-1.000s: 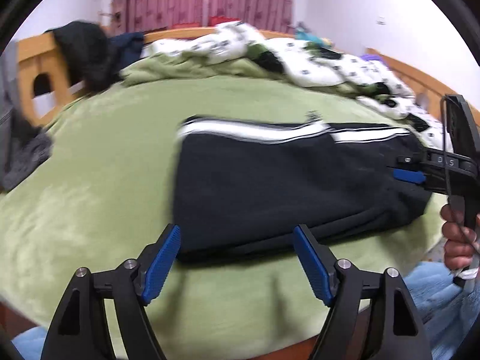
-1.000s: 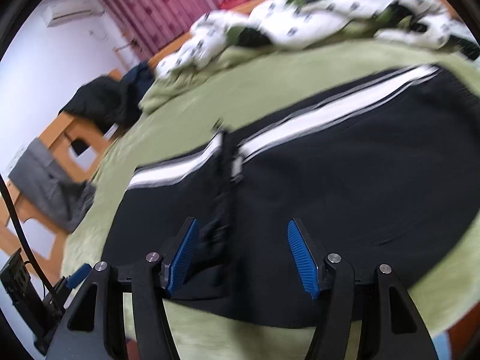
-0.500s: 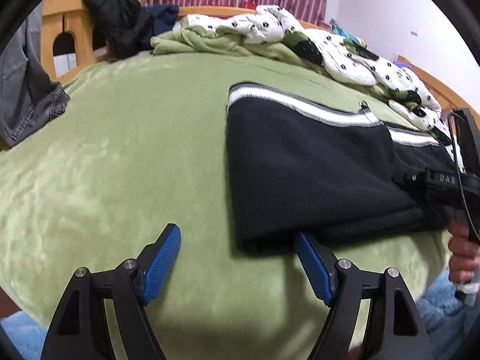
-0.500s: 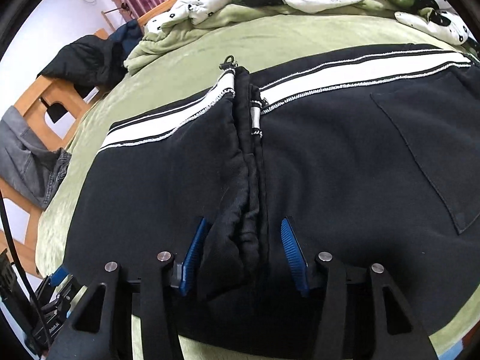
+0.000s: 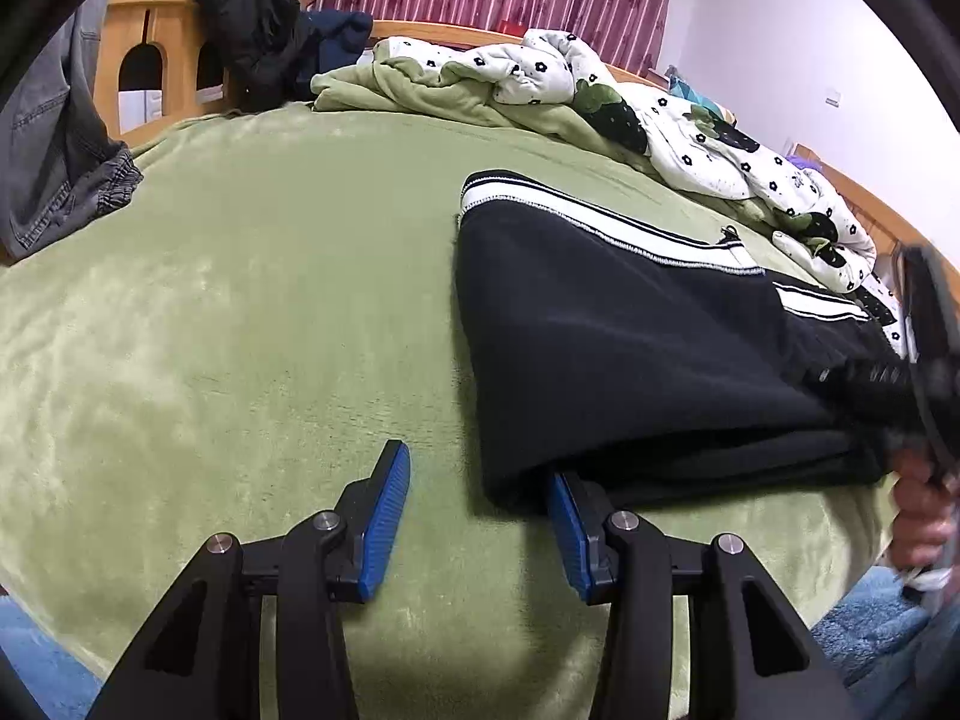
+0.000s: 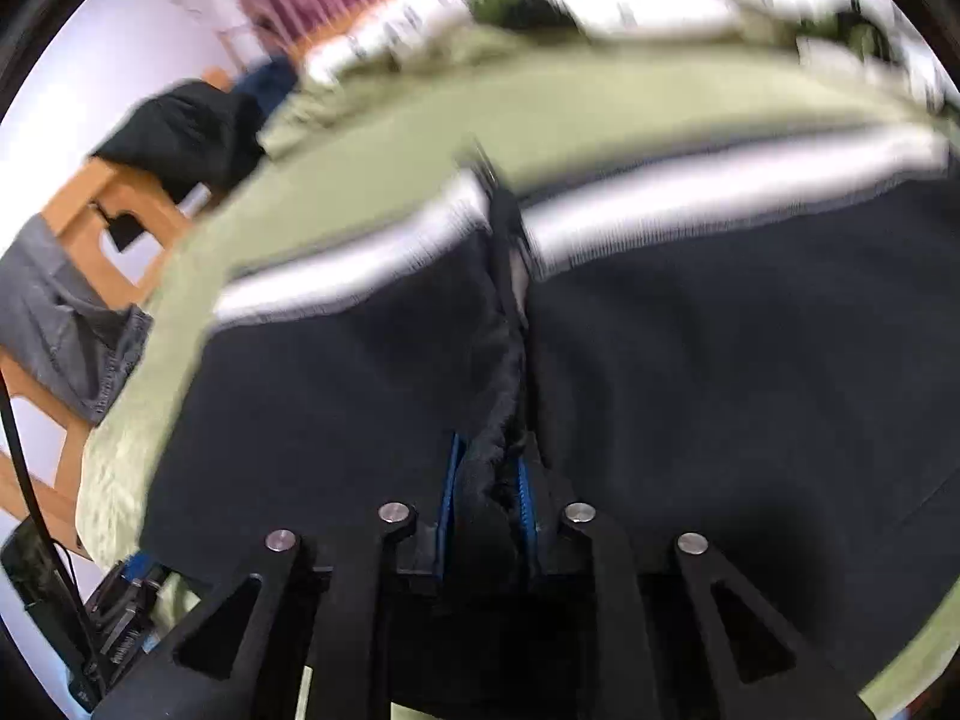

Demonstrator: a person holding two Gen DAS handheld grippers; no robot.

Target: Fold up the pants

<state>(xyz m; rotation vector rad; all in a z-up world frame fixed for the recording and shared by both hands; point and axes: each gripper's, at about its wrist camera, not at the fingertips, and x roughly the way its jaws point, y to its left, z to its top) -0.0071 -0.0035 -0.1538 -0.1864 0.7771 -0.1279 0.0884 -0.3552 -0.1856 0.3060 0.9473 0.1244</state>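
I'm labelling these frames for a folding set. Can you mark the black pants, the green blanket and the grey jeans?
black pants [image 5: 630, 360], left wrist view, on the flat black fabric below the white stripe.
green blanket [image 5: 240, 312], left wrist view, on a bare stretch.
grey jeans [image 5: 54, 168], left wrist view, on the hanging denim.

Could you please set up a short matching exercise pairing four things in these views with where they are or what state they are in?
Things:
1. black pants
2. right gripper
3. grey jeans
4. floral quilt

States:
A. bunched along the far side of the bed
B. shut on a ridge of black cloth
C. hanging over the wooden bed frame
D. lying folded on the green blanket

Pairs: 1-D, 2-B, 3-C, 4-A
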